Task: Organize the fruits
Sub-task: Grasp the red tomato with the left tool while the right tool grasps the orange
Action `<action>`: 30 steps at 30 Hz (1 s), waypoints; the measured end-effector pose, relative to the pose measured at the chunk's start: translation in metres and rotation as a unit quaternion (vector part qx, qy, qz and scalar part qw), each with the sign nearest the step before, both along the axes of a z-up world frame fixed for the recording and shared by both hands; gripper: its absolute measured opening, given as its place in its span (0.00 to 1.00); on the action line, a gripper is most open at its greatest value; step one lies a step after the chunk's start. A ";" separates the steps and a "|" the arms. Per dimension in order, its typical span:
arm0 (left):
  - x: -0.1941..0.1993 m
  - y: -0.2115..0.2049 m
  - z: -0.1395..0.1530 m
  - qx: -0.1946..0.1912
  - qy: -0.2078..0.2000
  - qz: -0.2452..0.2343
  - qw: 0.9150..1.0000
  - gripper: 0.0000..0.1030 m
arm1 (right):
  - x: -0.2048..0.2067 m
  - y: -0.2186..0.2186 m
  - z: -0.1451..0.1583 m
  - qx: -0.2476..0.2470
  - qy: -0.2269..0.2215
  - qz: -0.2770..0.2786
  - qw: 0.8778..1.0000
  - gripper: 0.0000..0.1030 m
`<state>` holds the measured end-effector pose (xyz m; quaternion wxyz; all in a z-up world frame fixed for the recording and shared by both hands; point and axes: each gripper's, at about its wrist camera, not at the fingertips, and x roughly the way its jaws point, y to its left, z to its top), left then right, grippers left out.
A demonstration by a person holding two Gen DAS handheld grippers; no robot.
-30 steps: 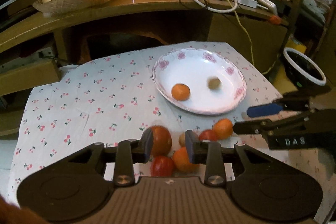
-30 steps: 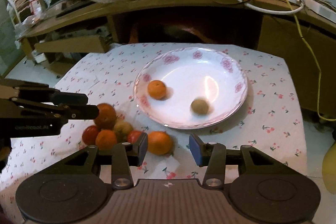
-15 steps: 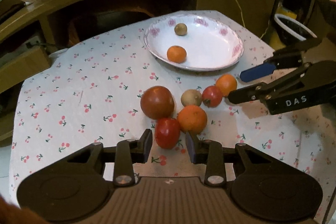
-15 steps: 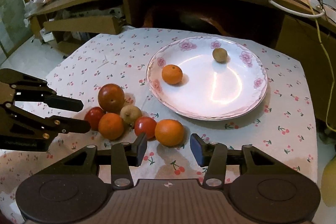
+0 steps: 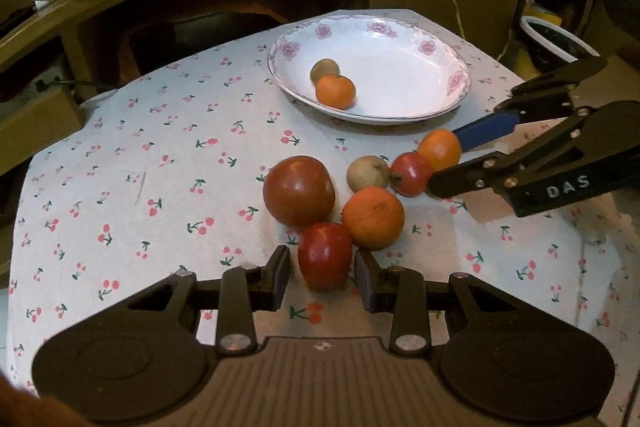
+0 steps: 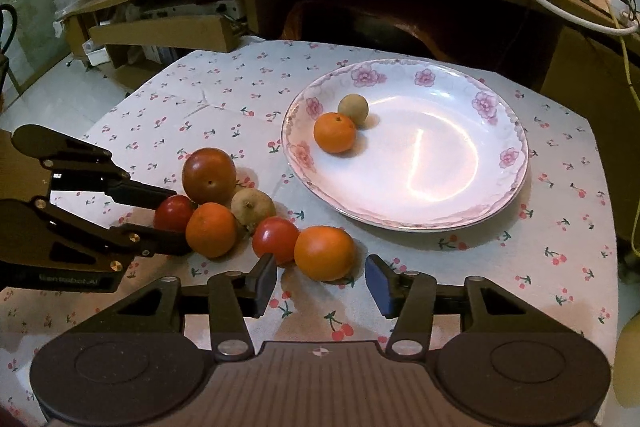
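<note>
6 loose fruits sit in a tight cluster on the cherry-print cloth [image 6: 224, 95], just short of the flowered plate [image 6: 516, 163], which already holds a small orange [image 6: 334, 132] and a brownish fruit [image 6: 353, 109] touching each other near its left rim. We have both tools low at the cluster. Our left gripper [image 5: 322, 275] stands open with its fingers on either side of a small red fruit [image 5: 325, 254], the cluster member farthest from the plate on that side. Our right gripper [image 6: 320, 277] is also open, bracketing the orange [image 6: 324, 252] that lies nearest the plate's front rim.

To do this step well, we judge that each tool should slide in until the fruit's widest part sits between the pads, then close gently: round fruit tends to squirt forward if pinched behind its middle. The red fruit touches a larger orange [image 5: 373, 217] and lies just beside a big dark-red fruit [image 5: 299, 190], so we should lift straight up before moving toward the plate, to avoid rolling the neighbours. The orange touches another red fruit [image 6: 275, 240], which calls for the same care.
</note>
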<state>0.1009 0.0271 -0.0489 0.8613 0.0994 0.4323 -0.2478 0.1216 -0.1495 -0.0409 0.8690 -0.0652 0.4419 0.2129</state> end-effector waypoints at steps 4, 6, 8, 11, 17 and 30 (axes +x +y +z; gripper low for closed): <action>0.000 0.002 0.002 -0.007 0.002 -0.011 1.000 0.39 | 0.001 -0.001 -0.002 0.006 -0.001 0.008 1.000 0.49; 0.001 0.003 0.003 -0.011 0.004 -0.013 1.000 0.39 | 0.001 -0.001 -0.003 0.006 0.001 0.014 1.000 0.49; 0.001 0.004 0.003 -0.013 0.005 -0.014 1.000 0.39 | 0.001 0.000 -0.003 0.000 0.000 0.022 1.000 0.48; 0.002 0.006 0.002 -0.008 0.005 -0.014 1.000 0.39 | 0.002 -0.001 -0.002 -0.004 0.000 0.028 1.000 0.45; 0.003 0.003 0.000 -0.012 0.003 -0.009 1.000 0.39 | 0.007 -0.003 -0.003 -0.003 -0.004 0.016 1.000 0.45; 0.000 0.001 0.002 -0.001 0.002 -0.015 1.000 0.33 | 0.006 0.009 -0.005 -0.003 -0.008 0.027 1.000 0.33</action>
